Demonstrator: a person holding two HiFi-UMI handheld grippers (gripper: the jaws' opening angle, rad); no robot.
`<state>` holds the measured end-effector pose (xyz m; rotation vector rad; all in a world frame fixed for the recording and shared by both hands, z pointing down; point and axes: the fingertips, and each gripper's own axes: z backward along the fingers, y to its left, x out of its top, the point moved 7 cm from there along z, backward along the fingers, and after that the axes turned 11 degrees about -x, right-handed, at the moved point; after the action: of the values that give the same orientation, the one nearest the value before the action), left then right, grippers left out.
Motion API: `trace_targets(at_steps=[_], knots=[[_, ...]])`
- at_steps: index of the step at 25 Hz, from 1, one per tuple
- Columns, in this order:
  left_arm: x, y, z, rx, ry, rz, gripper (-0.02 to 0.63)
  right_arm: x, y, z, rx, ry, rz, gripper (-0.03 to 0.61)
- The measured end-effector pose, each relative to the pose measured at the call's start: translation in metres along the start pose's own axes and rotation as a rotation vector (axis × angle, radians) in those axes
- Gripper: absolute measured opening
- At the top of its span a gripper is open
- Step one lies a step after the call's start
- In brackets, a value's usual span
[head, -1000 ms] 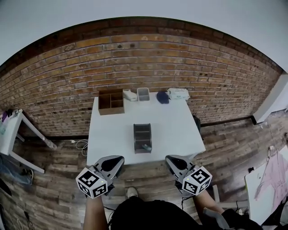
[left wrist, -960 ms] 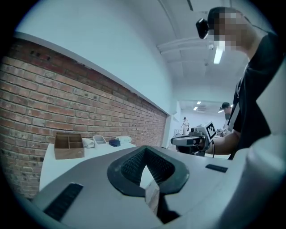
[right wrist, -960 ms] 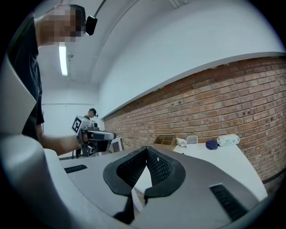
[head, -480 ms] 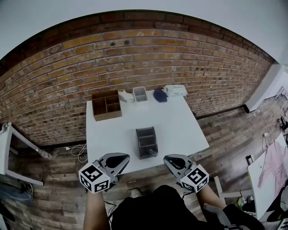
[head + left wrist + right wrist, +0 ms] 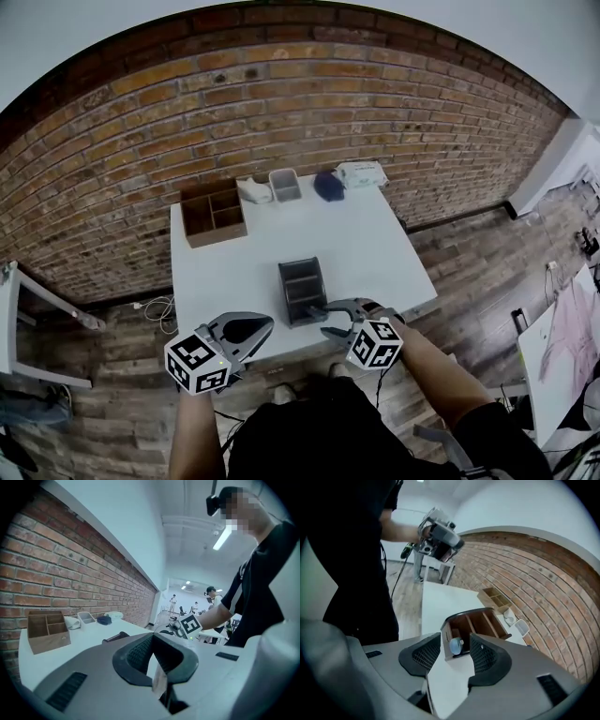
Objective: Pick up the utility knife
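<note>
A dark desk organizer (image 5: 302, 289) stands mid-front on the white table (image 5: 375, 248). In the right gripper view the utility knife (image 5: 456, 645), with a light blue end, lies in the near compartment of the organizer (image 5: 480, 620). My right gripper (image 5: 326, 319) is at the organizer's front right corner, angled down at it. Its jaws are opening; the right gripper (image 5: 454, 638) frames the knife's end without its pads touching it. My left gripper (image 5: 266, 324) hovers over the table's front edge, left of the organizer, with its fingertips together and nothing held.
Along the back edge by the brick wall sit a wooden divider box (image 5: 214, 211), a small clear bin (image 5: 284, 184), a dark blue cap (image 5: 328, 186) and a pack of wipes (image 5: 361, 173). Wooden floor surrounds the table. Another white table (image 5: 11, 323) stands far left.
My right gripper has swung in and down to the organizer's front, rolled over, and its jaws have gone from shut to open. The left gripper has crept forward to the table's edge.
</note>
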<state>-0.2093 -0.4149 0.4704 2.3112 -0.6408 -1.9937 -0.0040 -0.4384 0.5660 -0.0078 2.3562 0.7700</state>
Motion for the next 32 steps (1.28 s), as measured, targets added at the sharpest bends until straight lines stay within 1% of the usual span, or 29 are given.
trace_targets(at_steps=[2, 3, 7, 9, 10, 13, 18, 20, 24, 29, 32], knots=[[-0.004, 0.001, -0.002, -0.002, 0.025, 0.001, -0.005, -0.006, 0.005, -0.013, 0.015, 0.046, 0.078, 0.174], [-0.005, 0.001, -0.001, -0.001, 0.029, 0.003, -0.005, -0.008, 0.006, -0.019, 0.013, 0.064, 0.1, 0.173], [-0.005, 0.005, 0.002, 0.005, 0.026, 0.009, -0.005, -0.014, 0.003, -0.033, -0.026, 0.101, 0.123, 0.167], [-0.006, 0.007, 0.005, 0.008, 0.024, 0.012, -0.005, -0.013, 0.0, -0.035, -0.044, 0.104, 0.116, 0.129], [-0.006, 0.008, 0.006, 0.011, 0.023, 0.013, -0.005, -0.013, -0.001, -0.036, -0.048, 0.106, 0.109, 0.084], [-0.006, 0.012, 0.007, 0.019, 0.016, 0.016, -0.005, -0.011, -0.003, -0.037, -0.041, 0.115, 0.07, 0.084], [-0.003, 0.018, 0.003, 0.005, 0.011, 0.007, -0.005, -0.009, -0.003, -0.034, -0.02, 0.139, -0.023, 0.071], [-0.002, 0.019, 0.001, 0.001, 0.013, 0.004, -0.005, -0.006, -0.006, -0.027, -0.014, 0.135, -0.079, 0.069], [0.001, 0.023, 0.0, 0.005, 0.004, 0.001, -0.005, 0.006, -0.023, -0.003, -0.02, 0.083, -0.269, 0.069], [0.003, 0.025, -0.003, 0.007, -0.014, -0.007, -0.005, 0.016, -0.05, 0.027, -0.105, 0.024, -0.541, 0.069], [0.002, 0.024, -0.004, 0.012, -0.026, -0.016, -0.005, 0.025, -0.059, 0.043, -0.174, -0.069, -0.705, 0.069]])
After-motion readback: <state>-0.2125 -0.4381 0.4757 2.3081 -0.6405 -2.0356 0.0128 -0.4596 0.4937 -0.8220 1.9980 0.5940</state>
